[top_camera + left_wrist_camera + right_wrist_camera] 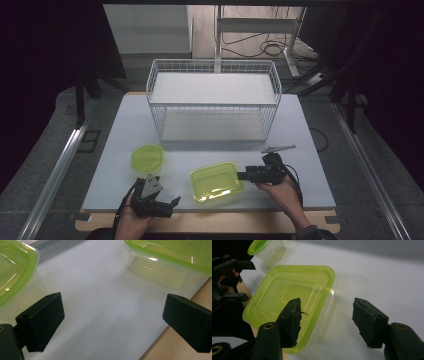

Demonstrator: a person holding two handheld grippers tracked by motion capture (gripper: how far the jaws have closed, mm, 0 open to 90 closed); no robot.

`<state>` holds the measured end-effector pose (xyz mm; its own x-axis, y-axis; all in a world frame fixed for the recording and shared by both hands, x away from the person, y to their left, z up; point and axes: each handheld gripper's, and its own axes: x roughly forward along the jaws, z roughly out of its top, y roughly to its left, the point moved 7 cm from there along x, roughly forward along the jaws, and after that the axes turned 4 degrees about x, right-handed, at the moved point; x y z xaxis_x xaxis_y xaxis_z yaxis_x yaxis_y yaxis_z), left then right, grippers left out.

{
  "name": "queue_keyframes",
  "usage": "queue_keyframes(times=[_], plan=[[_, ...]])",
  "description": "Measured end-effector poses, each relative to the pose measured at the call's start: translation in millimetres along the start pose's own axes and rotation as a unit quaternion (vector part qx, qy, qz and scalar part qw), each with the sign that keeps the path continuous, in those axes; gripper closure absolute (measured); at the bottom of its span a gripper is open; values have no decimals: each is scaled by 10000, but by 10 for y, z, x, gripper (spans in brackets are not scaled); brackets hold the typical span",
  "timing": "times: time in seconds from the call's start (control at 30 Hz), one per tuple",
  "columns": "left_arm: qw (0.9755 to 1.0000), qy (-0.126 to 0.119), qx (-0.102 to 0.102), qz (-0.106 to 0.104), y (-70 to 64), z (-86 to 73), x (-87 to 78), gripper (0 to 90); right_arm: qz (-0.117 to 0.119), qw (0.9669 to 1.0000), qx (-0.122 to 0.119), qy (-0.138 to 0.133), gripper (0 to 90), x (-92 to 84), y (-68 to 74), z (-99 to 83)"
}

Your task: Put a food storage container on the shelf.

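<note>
Rectangular green-lidded container [216,182] on the white counter [310,150], near its front edge. Right hand-held gripper [243,175] at the container's right end — jaws partly apart, one jaw over the lid, the other clear of the container's side, nothing gripped. Left hand-held gripper [173,202] just left of it — jaws wide, empty. Round green-lidded container [147,158] beyond the left gripper; wire basket [214,100] behind.

Lime-green lids on clear tubs, white table, black grippers

The rectangular container [216,182] and the small round container [147,158] both have translucent lime-green lids over clear, colourless walls; the table [300,150] is plain white with a pale wood edge, the wire basket [214,100] white, and both grippers' jaws matt black.
</note>
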<state>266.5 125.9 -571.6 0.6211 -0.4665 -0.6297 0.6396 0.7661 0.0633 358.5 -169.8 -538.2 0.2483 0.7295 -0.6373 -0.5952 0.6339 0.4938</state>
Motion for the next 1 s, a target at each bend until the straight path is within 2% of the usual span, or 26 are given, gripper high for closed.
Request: queue_keyframes(times=[0.13, 0.23, 0.33, 0.37, 0.4, 0.43, 0.47, 0.5, 0.57, 0.67, 0.7, 0.8, 1.0], plan=[[10000, 8, -1, 1, 4, -3, 0, 35, 275, 9990, 291, 194, 485, 117, -13, 40], [10000, 30, 15, 9, 2, -6, 4, 36, 400, 9978, 417, 310, 528, 172, -17, 56], [10000, 48, 34, 15, -3, -7, 7, 36, 559, 9952, 647, 484, 588, 220, -25, 45], [10000, 48, 34, 15, -3, -7, 7, 36, 559, 9952, 647, 484, 588, 220, -25, 45], [10000, 47, 44, 17, -4, -6, 7, 36, 624, 9941, 714, 521, 613, 230, -27, 40], [10000, 49, 47, 10, -7, -5, 8, 37, 787, 9912, 901, 568, 700, 231, -25, 39], [10000, 53, 52, 12, -8, -6, 9, 37, 771, 9909, 930, 599, 723, 231, -28, 37], [10000, 57, 59, 18, -8, -7, 10, 36, 762, 9906, 948, 632, 736, 232, -37, 34], [10000, 60, 66, 24, -9, -6, 9, 37, 892, 9877, 1100, 660, 765, 225, -37, 37], [10000, 54, 66, 28, -7, -5, 5, 37, 987, 9861, 1155, 675, 796, 216, -15, 48], [10000, 51, 62, 29, -5, -5, 4, 36, 1008, 9862, 1133, 664, 799, 211, -5, 54], [10000, 33, 59, 30, -3, -3, -1, 37, 860, 9888, 1053, 607, 800, 185, 2, 75], [10000, 40, 56, 42, 3, -7, -5, 37, 905, 9890, 1132, 298, 800, 58, -18, 166]])
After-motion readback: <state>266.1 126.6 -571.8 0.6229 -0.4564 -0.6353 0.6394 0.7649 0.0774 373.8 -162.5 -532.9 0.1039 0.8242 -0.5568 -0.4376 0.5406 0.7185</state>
